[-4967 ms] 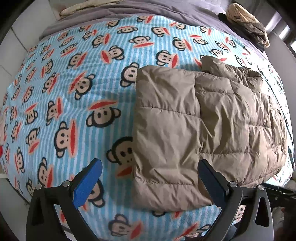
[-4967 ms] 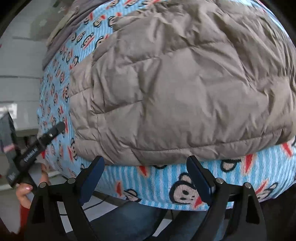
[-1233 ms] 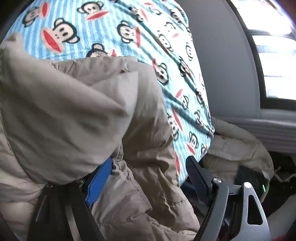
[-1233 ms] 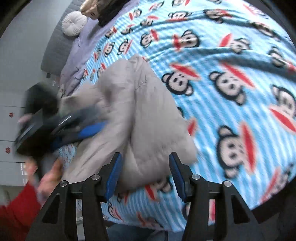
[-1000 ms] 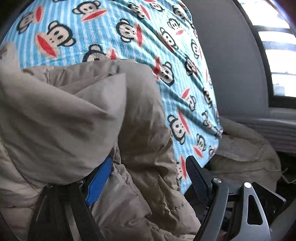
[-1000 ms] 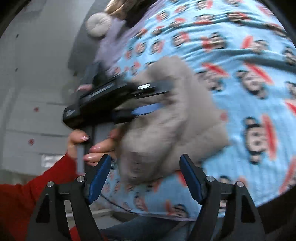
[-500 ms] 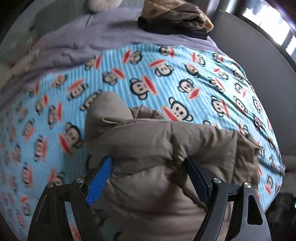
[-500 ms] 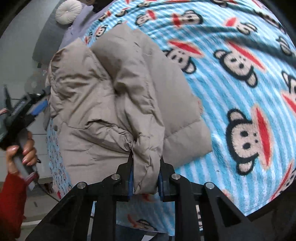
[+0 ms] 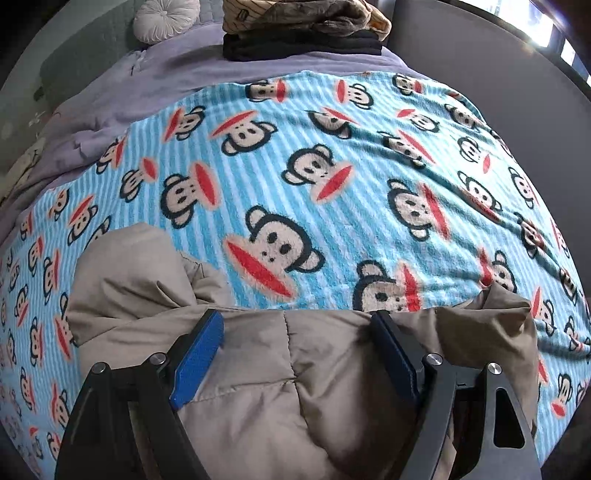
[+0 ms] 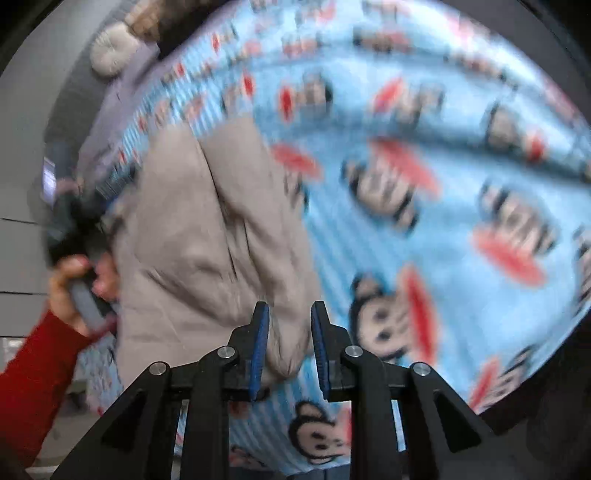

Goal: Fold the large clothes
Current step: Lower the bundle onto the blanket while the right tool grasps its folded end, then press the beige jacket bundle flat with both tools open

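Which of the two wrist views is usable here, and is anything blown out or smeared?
Left wrist: sharp, puffer jacket and monkey-print blanket crisp, window blown out at top right. Right wrist: motion-blurred throughout, blanket print smeared, only the right gripper in focus.

Jacket: beige, puffy, bunched on monkey blanket.
Right gripper: narrow gap, jacket edge between the blue pads.
Left hand: red sleeve, beside jacket, blurred.
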A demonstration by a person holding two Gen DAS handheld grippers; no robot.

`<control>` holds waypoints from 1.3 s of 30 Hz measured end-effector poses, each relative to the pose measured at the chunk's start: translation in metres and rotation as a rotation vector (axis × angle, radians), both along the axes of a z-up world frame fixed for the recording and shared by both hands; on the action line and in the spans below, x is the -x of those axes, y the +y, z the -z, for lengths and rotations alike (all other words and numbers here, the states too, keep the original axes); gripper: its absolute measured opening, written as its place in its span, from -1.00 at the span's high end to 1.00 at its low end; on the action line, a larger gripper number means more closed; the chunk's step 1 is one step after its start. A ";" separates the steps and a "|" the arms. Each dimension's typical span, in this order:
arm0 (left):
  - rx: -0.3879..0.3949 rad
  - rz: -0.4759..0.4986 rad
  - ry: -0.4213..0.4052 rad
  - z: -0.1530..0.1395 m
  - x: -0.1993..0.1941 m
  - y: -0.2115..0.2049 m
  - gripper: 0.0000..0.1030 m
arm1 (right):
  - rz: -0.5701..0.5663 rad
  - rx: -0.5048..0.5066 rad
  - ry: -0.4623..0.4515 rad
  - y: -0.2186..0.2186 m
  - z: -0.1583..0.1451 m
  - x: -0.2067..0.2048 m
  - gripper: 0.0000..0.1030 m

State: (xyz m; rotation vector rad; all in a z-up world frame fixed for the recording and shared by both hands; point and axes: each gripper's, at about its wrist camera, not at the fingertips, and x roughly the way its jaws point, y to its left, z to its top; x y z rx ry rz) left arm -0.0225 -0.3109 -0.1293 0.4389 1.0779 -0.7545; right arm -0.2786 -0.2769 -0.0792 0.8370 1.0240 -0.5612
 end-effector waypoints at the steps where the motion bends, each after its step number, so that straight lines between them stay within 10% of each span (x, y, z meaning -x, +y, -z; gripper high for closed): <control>1: -0.001 -0.001 0.001 0.001 0.000 0.000 -0.59 | -0.016 0.024 -0.043 0.000 -0.015 0.000 0.53; 5: -0.017 0.003 -0.007 0.001 0.001 -0.001 -0.59 | -0.164 0.061 -0.139 0.012 -0.039 -0.041 0.53; 11: -0.045 0.013 -0.015 -0.004 0.004 -0.002 -0.59 | -0.277 0.062 0.084 0.025 0.023 -0.098 0.54; 17: -0.062 0.010 -0.004 -0.032 0.012 0.012 -0.59 | -0.259 0.026 0.080 0.021 0.036 -0.089 0.55; 23: -0.057 -0.069 0.019 -0.067 0.034 0.084 -0.59 | -0.240 -0.023 0.070 0.009 0.046 -0.081 0.55; 30: -0.101 -0.179 0.177 -0.023 0.087 0.160 -0.64 | -0.257 -0.013 0.079 0.004 0.063 -0.094 0.54; 39: -0.130 -0.142 0.139 -0.020 0.096 0.157 -0.65 | -0.300 0.186 0.005 0.024 -0.005 -0.106 0.47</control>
